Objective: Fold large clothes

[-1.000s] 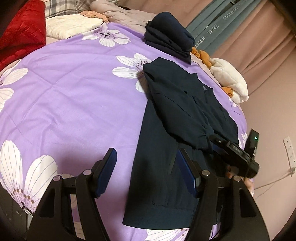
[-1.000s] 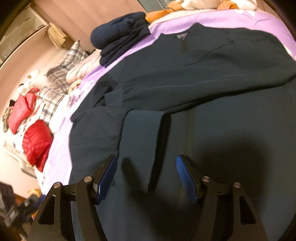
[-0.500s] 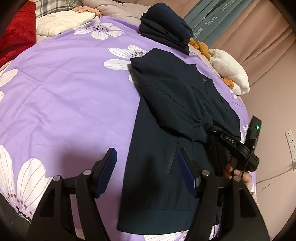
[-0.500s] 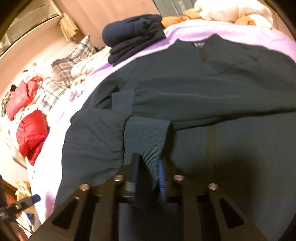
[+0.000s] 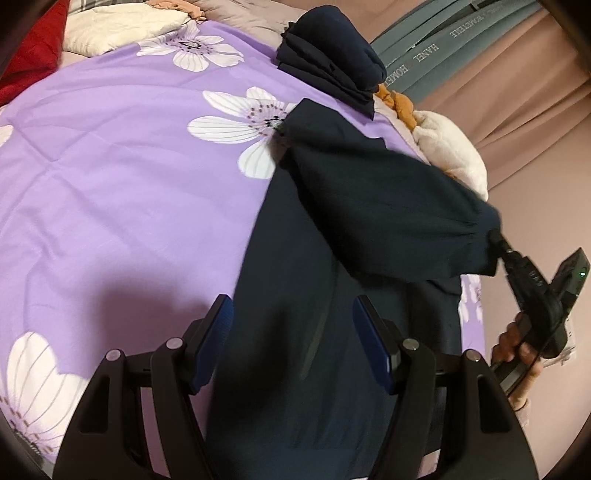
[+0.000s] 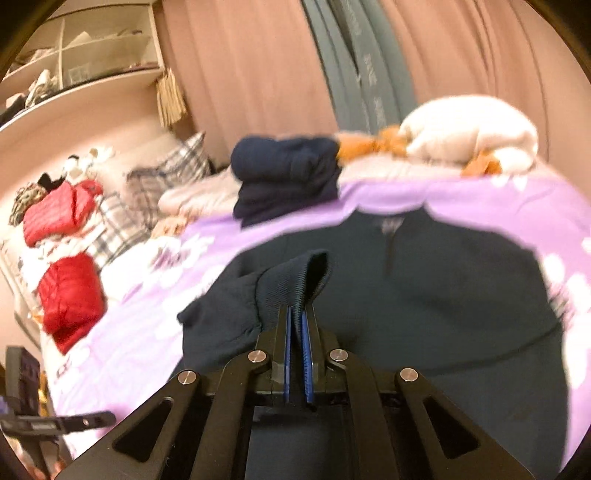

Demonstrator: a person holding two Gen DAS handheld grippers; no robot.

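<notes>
Navy jacket [image 5: 295, 295] lies flat, ribbed cuff [image 6: 295, 288] pinched in right claw [image 6: 295, 325]; left claw [image 5: 291, 332] gapes empty.

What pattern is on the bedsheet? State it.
Purple bedsheet with large white flowers, clearest in the left wrist view.

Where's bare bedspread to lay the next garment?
Bare: the purple bedspread between the navy jacket, red bedding and cream blanket. Crowded: the far edge, with the folded navy stack and cream-orange pile.
</notes>
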